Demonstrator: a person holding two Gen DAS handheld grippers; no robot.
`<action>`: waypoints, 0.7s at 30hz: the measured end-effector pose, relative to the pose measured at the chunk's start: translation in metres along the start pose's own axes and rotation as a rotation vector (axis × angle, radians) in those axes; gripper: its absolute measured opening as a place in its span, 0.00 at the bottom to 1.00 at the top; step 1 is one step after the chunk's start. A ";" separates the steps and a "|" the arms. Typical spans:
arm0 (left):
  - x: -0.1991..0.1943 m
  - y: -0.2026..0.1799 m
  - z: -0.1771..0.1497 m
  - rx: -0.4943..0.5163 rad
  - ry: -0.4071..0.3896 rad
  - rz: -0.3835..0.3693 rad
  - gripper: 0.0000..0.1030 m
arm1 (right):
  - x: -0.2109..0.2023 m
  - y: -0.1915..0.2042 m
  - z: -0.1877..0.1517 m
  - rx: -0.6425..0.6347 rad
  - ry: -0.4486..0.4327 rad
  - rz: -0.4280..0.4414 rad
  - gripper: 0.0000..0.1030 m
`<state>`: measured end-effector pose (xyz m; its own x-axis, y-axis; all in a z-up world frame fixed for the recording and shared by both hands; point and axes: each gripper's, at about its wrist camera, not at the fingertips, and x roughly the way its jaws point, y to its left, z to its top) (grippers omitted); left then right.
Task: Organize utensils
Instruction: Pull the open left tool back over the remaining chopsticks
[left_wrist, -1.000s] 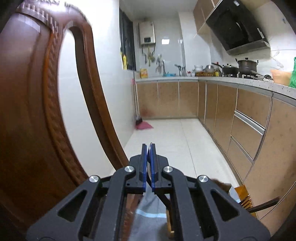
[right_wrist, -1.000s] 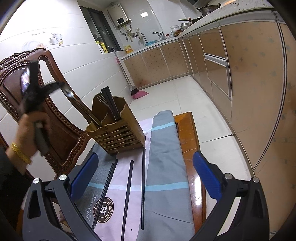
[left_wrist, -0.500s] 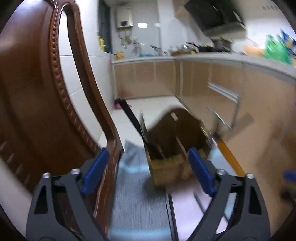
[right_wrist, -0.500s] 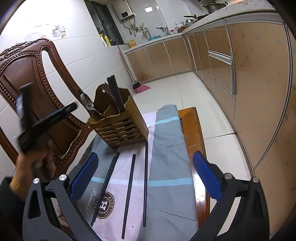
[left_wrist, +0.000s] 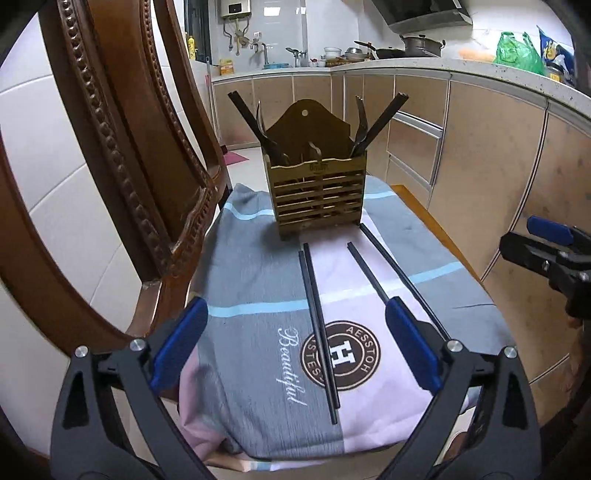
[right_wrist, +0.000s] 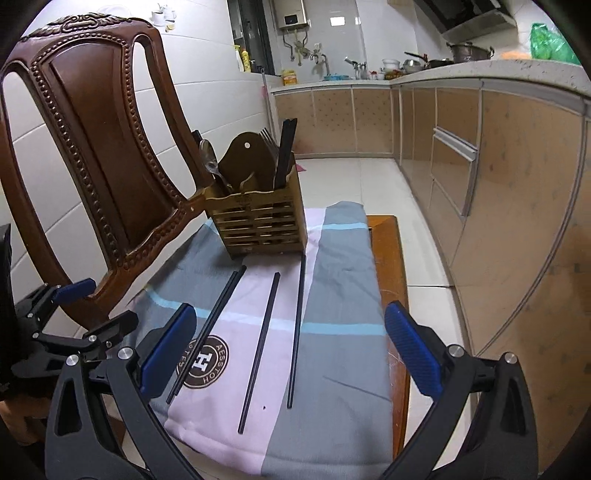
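A slatted wooden utensil holder (left_wrist: 318, 197) (right_wrist: 258, 227) stands at the far end of a cloth-covered stool, with black chopsticks, forks and a spoon in it. Several black chopsticks lie loose on the cloth in front of it: a touching pair on the left (left_wrist: 317, 325) (right_wrist: 210, 325), one in the middle (left_wrist: 369, 271) (right_wrist: 260, 347) and one on the right (left_wrist: 402, 280) (right_wrist: 296, 332). My left gripper (left_wrist: 295, 349) is open and empty, above the near end of the pair. My right gripper (right_wrist: 290, 349) is open and empty, over the near ends of the middle and right chopsticks.
The cloth (left_wrist: 258, 280) is grey, pink and blue with a round H logo. A carved wooden chair back (right_wrist: 96, 147) stands close on the left. Kitchen cabinets (right_wrist: 517, 184) run along the right. The stool's wooden edge (right_wrist: 391, 266) shows on the right.
My left gripper was shut and raised beside the chair; it has opened and come down to face the holder and chopsticks. My right gripper has stayed open and shifted little.
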<state>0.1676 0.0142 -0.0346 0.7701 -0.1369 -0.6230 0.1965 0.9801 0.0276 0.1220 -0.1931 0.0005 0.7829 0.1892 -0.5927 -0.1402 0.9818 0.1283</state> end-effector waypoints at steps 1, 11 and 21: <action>0.001 0.001 0.000 -0.012 0.006 -0.012 0.93 | -0.002 0.001 -0.002 0.002 -0.004 -0.008 0.97; 0.006 -0.003 0.004 -0.007 0.002 -0.014 0.93 | 0.003 0.004 -0.011 0.000 -0.001 -0.037 0.97; 0.009 0.000 0.004 -0.015 0.011 -0.016 0.93 | 0.007 0.009 -0.012 -0.021 0.008 -0.039 0.97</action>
<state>0.1768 0.0120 -0.0372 0.7603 -0.1515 -0.6316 0.2001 0.9798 0.0058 0.1192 -0.1828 -0.0121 0.7829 0.1505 -0.6037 -0.1221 0.9886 0.0880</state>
